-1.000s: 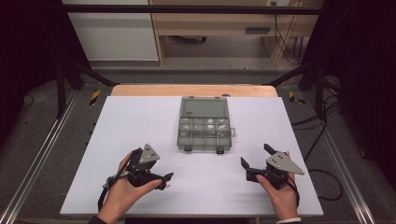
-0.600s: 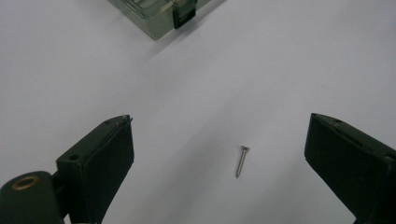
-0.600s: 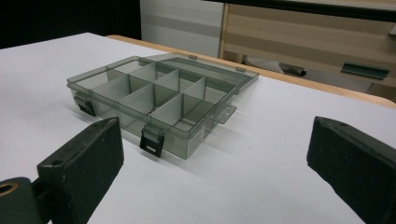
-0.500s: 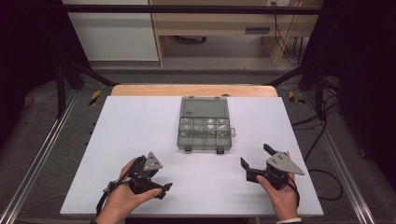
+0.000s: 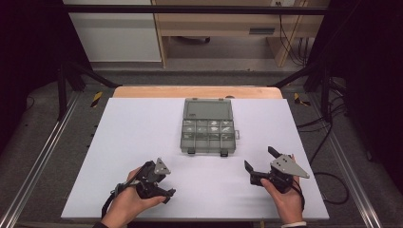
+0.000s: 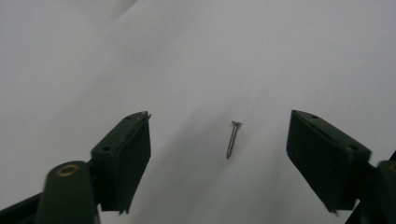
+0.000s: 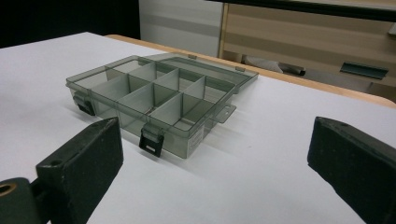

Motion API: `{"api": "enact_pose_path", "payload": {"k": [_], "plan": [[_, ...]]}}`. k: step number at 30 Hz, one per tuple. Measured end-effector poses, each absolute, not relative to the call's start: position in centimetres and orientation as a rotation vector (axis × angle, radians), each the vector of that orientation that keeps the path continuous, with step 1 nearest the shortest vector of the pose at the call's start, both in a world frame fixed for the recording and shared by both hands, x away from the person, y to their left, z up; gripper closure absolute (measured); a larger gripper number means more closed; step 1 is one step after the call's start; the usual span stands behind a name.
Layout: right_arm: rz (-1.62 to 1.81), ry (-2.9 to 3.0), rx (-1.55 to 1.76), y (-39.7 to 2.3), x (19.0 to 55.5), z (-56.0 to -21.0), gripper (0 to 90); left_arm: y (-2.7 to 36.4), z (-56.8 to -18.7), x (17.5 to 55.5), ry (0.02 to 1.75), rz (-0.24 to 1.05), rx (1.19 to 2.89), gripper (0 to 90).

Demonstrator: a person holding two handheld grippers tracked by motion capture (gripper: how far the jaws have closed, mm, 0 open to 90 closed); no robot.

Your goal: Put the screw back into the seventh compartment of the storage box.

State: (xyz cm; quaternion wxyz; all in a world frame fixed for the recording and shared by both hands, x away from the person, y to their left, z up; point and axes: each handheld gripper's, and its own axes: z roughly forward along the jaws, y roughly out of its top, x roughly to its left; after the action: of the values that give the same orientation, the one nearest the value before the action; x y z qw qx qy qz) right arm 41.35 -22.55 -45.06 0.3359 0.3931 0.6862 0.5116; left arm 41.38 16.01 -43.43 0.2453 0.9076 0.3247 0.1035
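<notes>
My left gripper (image 6: 219, 154) is pointing down at the table (image 5: 138, 128), jaws apart but just now narrowing, pads clear of the one screw (image 6: 233, 139) lying between them. My right gripper (image 7: 215, 186) is hovering wide open, holding nothing. One box (image 5: 208, 127) is sitting open beyond both; the right gripper view is showing its dividers and two latches, the high view small bits inside.

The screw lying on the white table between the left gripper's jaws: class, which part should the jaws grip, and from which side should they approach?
Grip the screw across its thin shank, probably coming straight down from above. It lies flat on the table, so only its two long sides are free. The left gripper already straddles it, jaws just closing, pads not yet touching.
</notes>
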Motion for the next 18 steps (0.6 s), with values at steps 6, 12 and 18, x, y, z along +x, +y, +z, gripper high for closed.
{"api": "enact_pose_path", "payload": {"k": [6, 12, 18], "plan": [[1.334, 1.791, 1.022, -22.53, 41.41, -45.07, 3.4, 15.82, -43.69, 41.78, 0.863, 0.234, 2.531, 43.4], [1.338, 1.784, 1.022, -22.67, 41.22, -44.94, 3.4, 15.17, -44.21, 41.82, 0.837, 0.203, 2.587, 59.0], [1.335, 1.788, 1.016, -22.58, 41.32, -44.98, 3.5, 15.04, -44.39, 42.08, 0.834, 0.183, 2.591, 72.5]]}}
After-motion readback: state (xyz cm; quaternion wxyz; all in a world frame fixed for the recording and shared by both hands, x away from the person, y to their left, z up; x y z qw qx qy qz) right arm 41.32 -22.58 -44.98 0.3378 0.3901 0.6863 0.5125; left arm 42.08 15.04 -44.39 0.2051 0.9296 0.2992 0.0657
